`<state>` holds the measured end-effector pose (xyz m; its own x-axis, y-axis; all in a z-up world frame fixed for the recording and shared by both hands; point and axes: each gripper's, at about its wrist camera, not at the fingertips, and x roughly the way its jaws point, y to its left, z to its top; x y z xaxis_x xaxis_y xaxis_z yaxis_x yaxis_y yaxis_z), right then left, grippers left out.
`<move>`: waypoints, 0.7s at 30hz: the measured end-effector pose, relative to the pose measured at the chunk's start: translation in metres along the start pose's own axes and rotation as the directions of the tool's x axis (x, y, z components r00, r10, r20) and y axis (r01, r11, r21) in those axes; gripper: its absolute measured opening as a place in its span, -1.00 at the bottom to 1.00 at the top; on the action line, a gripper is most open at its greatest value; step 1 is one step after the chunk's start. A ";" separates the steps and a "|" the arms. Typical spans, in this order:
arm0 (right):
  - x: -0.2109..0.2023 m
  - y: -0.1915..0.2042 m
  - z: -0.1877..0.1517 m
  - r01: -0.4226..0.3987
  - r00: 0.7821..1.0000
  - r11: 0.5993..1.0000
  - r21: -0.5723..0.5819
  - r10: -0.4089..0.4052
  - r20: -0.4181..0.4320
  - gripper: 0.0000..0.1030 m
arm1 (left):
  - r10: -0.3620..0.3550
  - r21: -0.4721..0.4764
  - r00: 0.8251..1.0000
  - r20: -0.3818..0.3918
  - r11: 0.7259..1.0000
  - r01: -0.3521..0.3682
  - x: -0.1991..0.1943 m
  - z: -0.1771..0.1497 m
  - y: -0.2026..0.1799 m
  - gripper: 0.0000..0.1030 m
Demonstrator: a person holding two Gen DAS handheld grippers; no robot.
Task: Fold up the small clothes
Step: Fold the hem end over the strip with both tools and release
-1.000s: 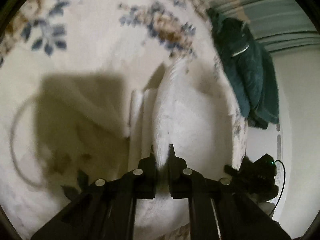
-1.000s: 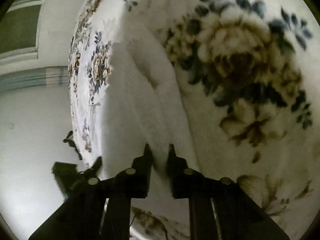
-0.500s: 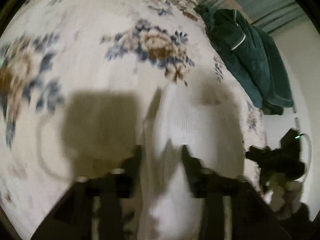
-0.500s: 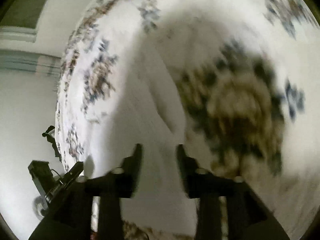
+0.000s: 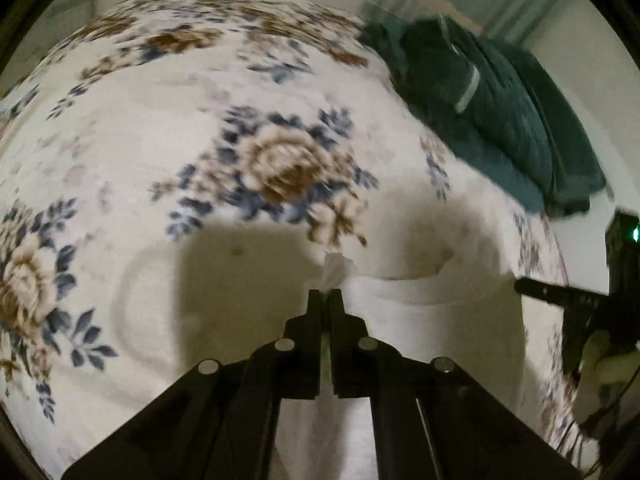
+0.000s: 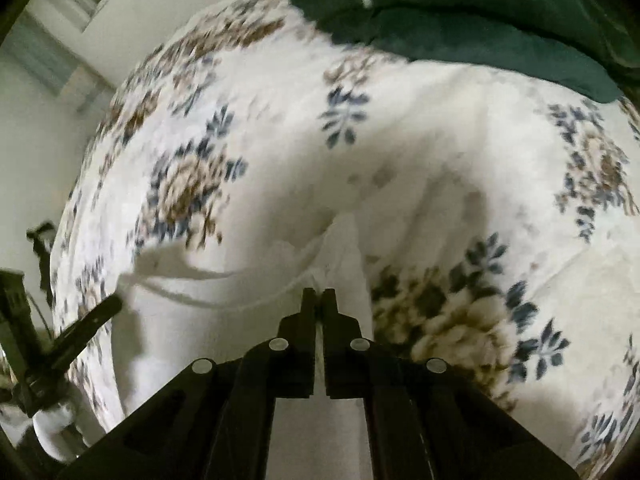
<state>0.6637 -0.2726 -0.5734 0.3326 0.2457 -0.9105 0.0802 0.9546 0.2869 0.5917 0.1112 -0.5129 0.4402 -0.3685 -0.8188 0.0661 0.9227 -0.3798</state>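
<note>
The bed (image 5: 160, 152) takes up most of the room from where I stand, covered in a cream spread printed with blue and brown roses; the same spread (image 6: 520, 200) fills the right wrist view. At its far side a heap of dark green clothing (image 5: 508, 120) lies bunched against the edge, with a pale stripe showing on one piece, and it shows again at the top of the right wrist view (image 6: 480, 20).

On the near part of the bed lies a small white garment (image 5: 436, 340), stretched between the two tools. Its upper hem runs roughly straight across from one tool to the other, sagging a little in the middle, and the cloth below that hem hangs toward the cameras. In the right wrist view the white garment (image 6: 224, 340) reads as a broad pale panel with a thin curved edge line.

The left gripper (image 5: 325, 294) has its jaws pressed together on one corner of the garment, and a small crumpled tuft of white cloth sticks out past the tips. The right gripper (image 6: 318, 294) likewise has its jaws pinched tight on the opposite corner, with a fold of the fabric rising just beyond them. Each tool shows at the edge of the other's view, a dark finger pointing in toward the cloth. Both views are somewhat blurred.
</note>
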 end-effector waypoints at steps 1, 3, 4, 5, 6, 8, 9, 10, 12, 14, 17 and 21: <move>-0.004 -0.004 0.005 0.001 1.000 1.000 0.016 -0.001 0.019 -0.96 | -0.011 -0.032 1.000 0.005 0.999 0.012 -0.002 0.003 0.008 -0.98; -0.008 -0.008 0.012 -0.004 0.999 0.999 0.043 0.002 0.034 -0.96 | -0.002 -0.077 1.000 0.007 0.997 0.003 0.000 0.010 0.021 -0.98; -0.008 -0.010 0.017 -0.012 0.999 0.998 0.063 0.009 0.039 -0.96 | -0.008 -0.096 1.000 0.000 0.995 0.008 0.004 0.012 0.026 -0.98; -0.005 -0.011 0.021 -0.010 0.999 0.998 0.070 0.008 0.035 -0.97 | -0.002 -0.105 1.000 -0.006 0.994 0.002 0.008 0.013 0.029 -0.98; 0.000 -0.011 0.024 0.004 0.999 0.998 0.070 -0.006 0.032 -0.97 | 0.009 -0.120 0.999 -0.037 0.993 -0.013 0.019 0.014 0.036 -0.98; 0.021 -0.014 0.026 0.029 1.000 0.997 0.072 -0.028 -0.012 -0.97 | 0.002 -0.158 0.996 -0.086 0.987 -0.016 0.037 0.007 0.049 -0.98; 0.034 -0.018 0.024 0.037 0.998 0.996 0.083 -0.034 -0.044 -0.97 | -0.002 -0.174 0.993 -0.118 0.985 -0.019 0.047 0.001 0.054 -0.98; 0.044 -0.020 0.021 0.037 0.997 0.996 0.085 -0.031 -0.073 -0.97 | -0.011 -0.176 0.989 -0.151 0.984 -0.016 0.056 -0.005 0.058 -0.97; 0.055 -0.027 0.016 0.029 0.995 0.994 0.110 -0.019 -0.096 -0.96 | -0.035 -0.175 0.983 -0.181 0.985 0.002 0.058 -0.014 0.058 -0.95; 0.061 -0.038 0.011 -0.075 0.987 0.981 0.178 0.099 -0.127 -0.94 | -0.110 -0.212 0.975 -0.192 0.975 0.068 0.053 -0.021 0.058 -0.88; 0.054 -0.056 -0.006 -0.194 0.958 0.943 0.271 0.241 -0.155 -0.32 | -0.214 -0.301 0.964 -0.157 0.940 0.160 0.022 -0.037 0.065 -0.88; 0.019 -0.083 -0.069 -0.317 0.912 0.875 0.367 0.387 -0.134 0.10 | -0.310 -0.381 0.946 -0.095 0.889 0.253 -0.027 -0.087 0.074 -0.30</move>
<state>0.5988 -0.3361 -0.6349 0.2084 0.6160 -0.7597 0.3099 0.6951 0.6486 0.5072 0.1797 -0.5561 0.3113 -0.6452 -0.6978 -0.1707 0.6844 -0.7089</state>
